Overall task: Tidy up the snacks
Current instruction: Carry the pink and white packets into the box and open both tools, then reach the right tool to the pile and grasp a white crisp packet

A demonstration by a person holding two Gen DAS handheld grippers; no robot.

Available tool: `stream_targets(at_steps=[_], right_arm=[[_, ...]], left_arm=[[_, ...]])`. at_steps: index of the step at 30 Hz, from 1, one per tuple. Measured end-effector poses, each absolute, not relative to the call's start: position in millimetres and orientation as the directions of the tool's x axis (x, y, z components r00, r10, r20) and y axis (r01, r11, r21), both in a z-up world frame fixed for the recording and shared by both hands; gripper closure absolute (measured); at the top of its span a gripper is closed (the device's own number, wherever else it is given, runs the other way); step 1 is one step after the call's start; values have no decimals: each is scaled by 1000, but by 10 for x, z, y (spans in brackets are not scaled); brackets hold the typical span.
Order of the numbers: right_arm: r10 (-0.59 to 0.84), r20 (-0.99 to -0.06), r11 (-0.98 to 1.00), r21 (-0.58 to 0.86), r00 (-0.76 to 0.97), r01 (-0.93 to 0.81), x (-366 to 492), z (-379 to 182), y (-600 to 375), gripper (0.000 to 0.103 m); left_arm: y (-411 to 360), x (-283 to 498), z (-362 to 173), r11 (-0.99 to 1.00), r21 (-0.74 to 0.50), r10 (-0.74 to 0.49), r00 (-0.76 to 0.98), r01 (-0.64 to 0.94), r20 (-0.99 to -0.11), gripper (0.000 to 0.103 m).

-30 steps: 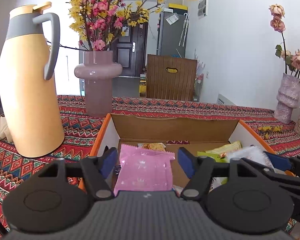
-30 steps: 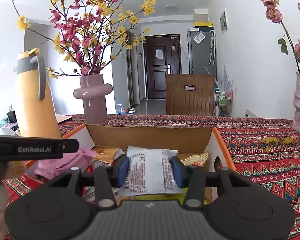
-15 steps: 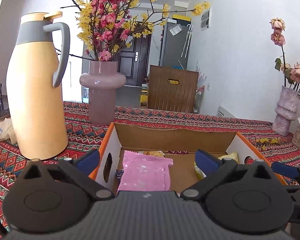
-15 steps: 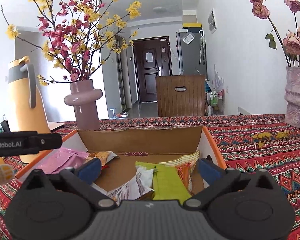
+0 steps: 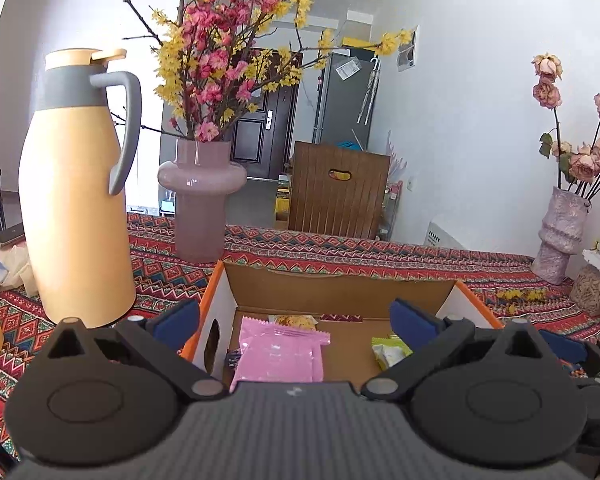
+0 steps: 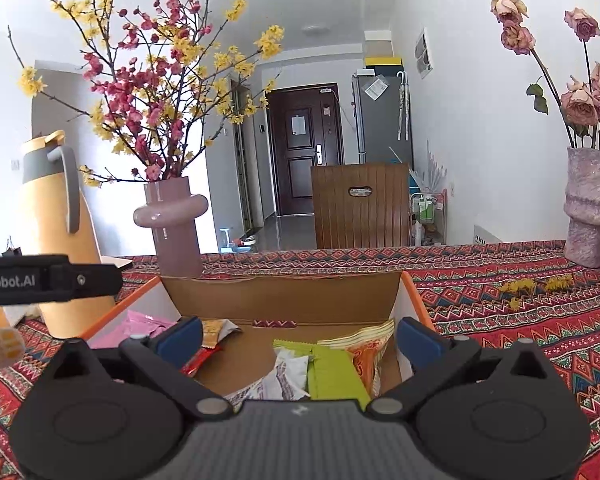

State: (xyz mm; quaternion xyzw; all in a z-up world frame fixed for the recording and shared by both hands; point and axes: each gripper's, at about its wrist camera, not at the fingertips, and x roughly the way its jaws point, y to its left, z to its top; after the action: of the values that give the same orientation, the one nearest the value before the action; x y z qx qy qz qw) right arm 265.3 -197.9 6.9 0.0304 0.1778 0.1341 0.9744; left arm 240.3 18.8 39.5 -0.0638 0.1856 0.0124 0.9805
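Both sets of tongs have just spread wide and grip nothing: the left gripper over a pink snack packet lying at the left side of the cardboard box, the right gripper over white and green packets at the box's right side. Behind the box, near the table's left edge, stand a yellow thermos jug and a mauve vase

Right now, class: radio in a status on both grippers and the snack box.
Left gripper, right gripper: jaws just opened, empty. Pink packet, green packet lying in cardboard box. Nothing in the way.
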Motion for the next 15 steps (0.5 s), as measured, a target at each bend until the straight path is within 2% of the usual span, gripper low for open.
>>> stream_targets(at_steps=[15], right_arm=[[305, -391, 952, 117, 868, -282, 2115, 113, -1981, 0]], left_arm=[[297, 1912, 493, 991, -129, -19, 921, -34, -389, 0]])
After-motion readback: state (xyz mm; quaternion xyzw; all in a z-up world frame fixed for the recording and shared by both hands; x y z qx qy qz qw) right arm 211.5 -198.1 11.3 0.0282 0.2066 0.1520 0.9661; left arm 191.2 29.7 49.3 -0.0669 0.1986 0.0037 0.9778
